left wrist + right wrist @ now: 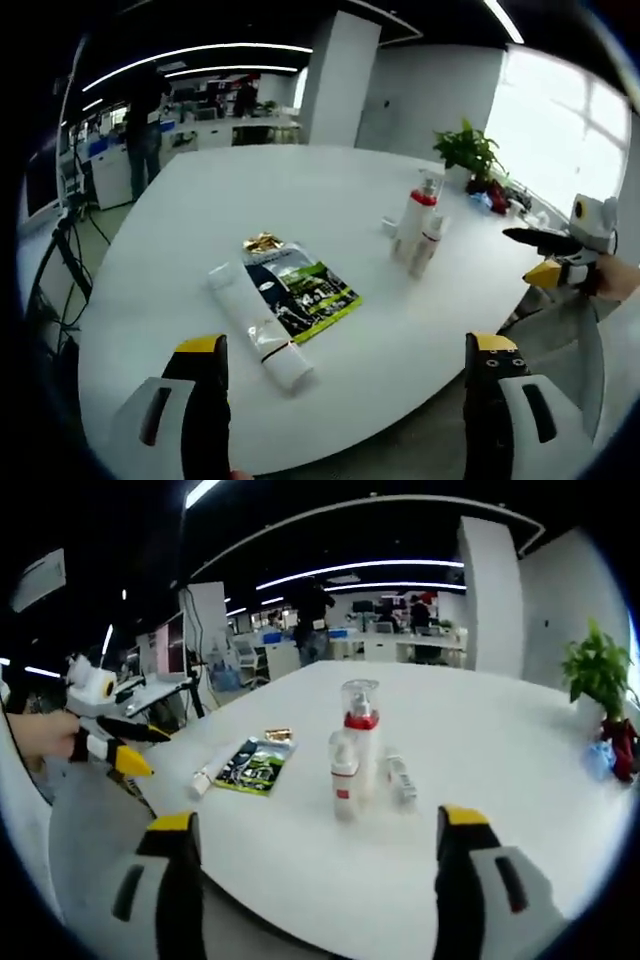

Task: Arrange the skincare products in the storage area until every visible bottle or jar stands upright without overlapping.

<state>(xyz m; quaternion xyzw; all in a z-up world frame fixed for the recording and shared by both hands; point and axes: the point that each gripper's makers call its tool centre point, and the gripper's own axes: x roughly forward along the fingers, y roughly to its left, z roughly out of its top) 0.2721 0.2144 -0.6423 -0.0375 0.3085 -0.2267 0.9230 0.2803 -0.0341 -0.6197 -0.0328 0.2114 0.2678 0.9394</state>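
In the left gripper view, the left gripper (343, 395) rises from the bottom of the frame with its two yellow-tipped jaws spread wide, holding nothing and touching nothing, hanging above the near edge of a round white table (300, 200). Just beyond the left jaw, at lower centre, a white tube (258, 325) lies flat, touching the left side of a flat printed sachet (298, 285). Right of centre stand a pump bottle with a red collar (415, 215) and a small white bottle (427, 243), close together. At the right edge the right gripper (545, 258) comes in, gripped by a hand (partly cut off), its black and yellow jaws apart and pointing left. In the right gripper view, that gripper's own jaws fill the bottom corners, wide apart and empty, short of the table. At centre the pump bottle (359, 735) and small bottle (343, 785) stand upright, with a small white box (401, 777) just to their right. The sachet (252, 763) and tube (209, 774) lie at centre left. At the left edge a hand (42, 735) holds the left gripper (135, 747), jaws parted. A potted plant (597, 670) sits at the right.
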